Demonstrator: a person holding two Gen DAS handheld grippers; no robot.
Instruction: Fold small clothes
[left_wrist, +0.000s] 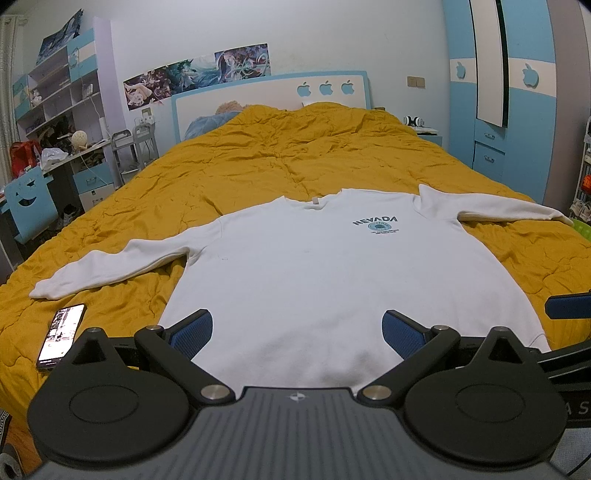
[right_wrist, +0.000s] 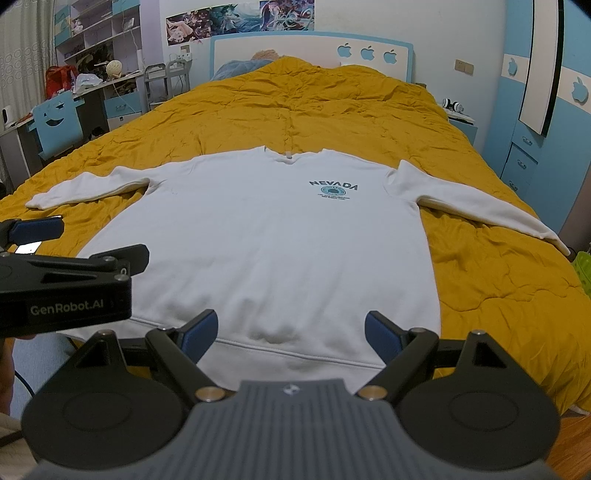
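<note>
One white sweatshirt (left_wrist: 295, 266) lies flat, front up, on the yellow quilt (left_wrist: 258, 162) of the bed, collar at 12 o'clock, hem at 6 o'clock nearest us. Both sleeves are spread out: the left sleeve (left_wrist: 110, 269) runs toward 9 o'clock, the right sleeve (right_wrist: 480, 206) toward 3 o'clock. A phone (left_wrist: 61, 334) rests on the quilt at 8 o'clock in the left wrist view, just beside the left cuff and clear of the hem.

We hold the left gripper (left_wrist: 297, 328) over the hem region with its jaws spread wide and nothing between them. The right gripper (right_wrist: 291, 330) sits just above the ribbed hem band (right_wrist: 295, 354), jaws likewise spread wide and empty.

Handling, as we judge it:
- The fabric looks soft, thick and limp; it should be light, not fragile, and will sag when lifted
- The quilt beneath is wrinkled and soft, so a deep pinch risks catching the quilt together with the garment
- The blue pads (right_wrist: 201, 328) should grip knit cloth without slipping

Recommended holds: a cuff or shoulder seam for folding a sleeve inward; the hem corners at 5 and 7 o'clock for folding the body upward
</note>
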